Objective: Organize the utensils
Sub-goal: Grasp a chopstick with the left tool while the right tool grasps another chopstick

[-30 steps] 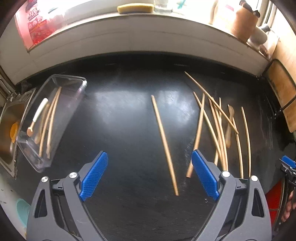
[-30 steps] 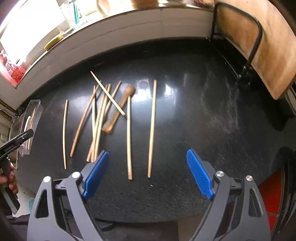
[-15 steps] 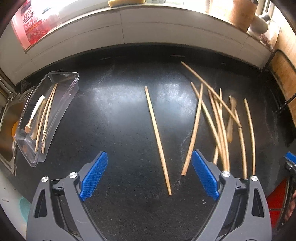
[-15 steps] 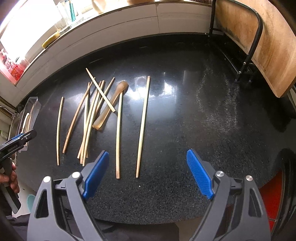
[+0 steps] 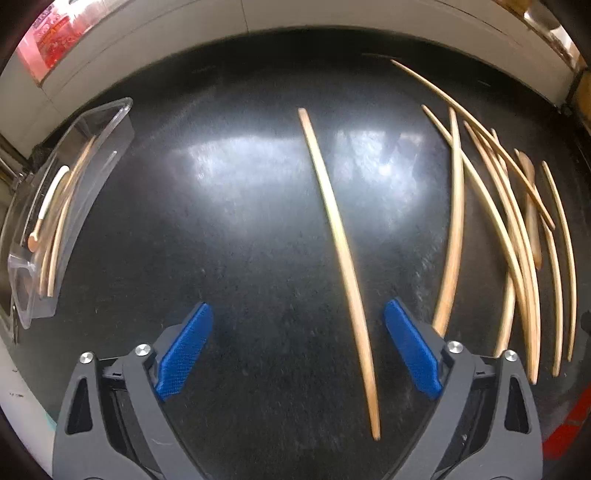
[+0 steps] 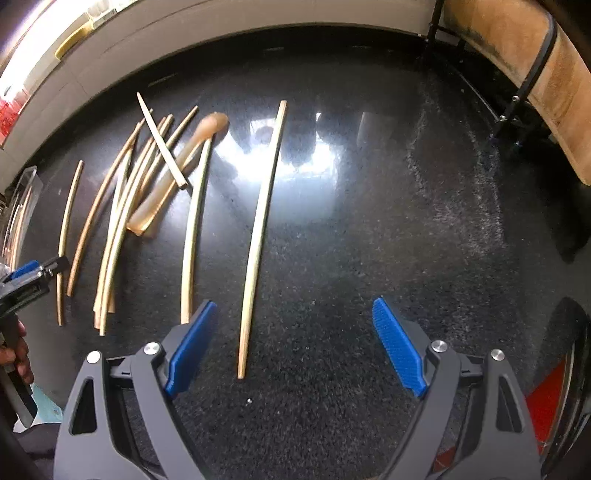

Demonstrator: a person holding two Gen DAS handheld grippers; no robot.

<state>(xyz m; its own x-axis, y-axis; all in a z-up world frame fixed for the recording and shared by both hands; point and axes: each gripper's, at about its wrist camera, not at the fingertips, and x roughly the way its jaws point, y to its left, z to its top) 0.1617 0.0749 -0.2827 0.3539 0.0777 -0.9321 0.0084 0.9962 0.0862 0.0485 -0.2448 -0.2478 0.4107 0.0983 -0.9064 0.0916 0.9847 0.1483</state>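
Several wooden chopsticks lie on the black countertop. In the left wrist view a lone chopstick [image 5: 341, 251] runs between the tips of my open, empty left gripper [image 5: 297, 347], with the main pile [image 5: 513, 236] to the right. A clear plastic tray [image 5: 55, 206] at the left holds chopsticks and a small white-handled spoon [image 5: 48, 201]. In the right wrist view my open, empty right gripper [image 6: 293, 345] hovers over the near end of a long chopstick [image 6: 260, 236]. A wooden spoon [image 6: 177, 173] lies in the pile. The left gripper [image 6: 26, 277] shows at the left edge.
A white tiled wall [image 5: 258, 18] runs along the back of the counter. A wooden board in a black wire rack [image 6: 535, 74] stands at the right. The counter's front edge lies just under both grippers.
Both grippers have moved forward and down toward the counter; the chopsticks look larger and nearer. The lone chopsticks now lie between the fingertips. Both stay open.
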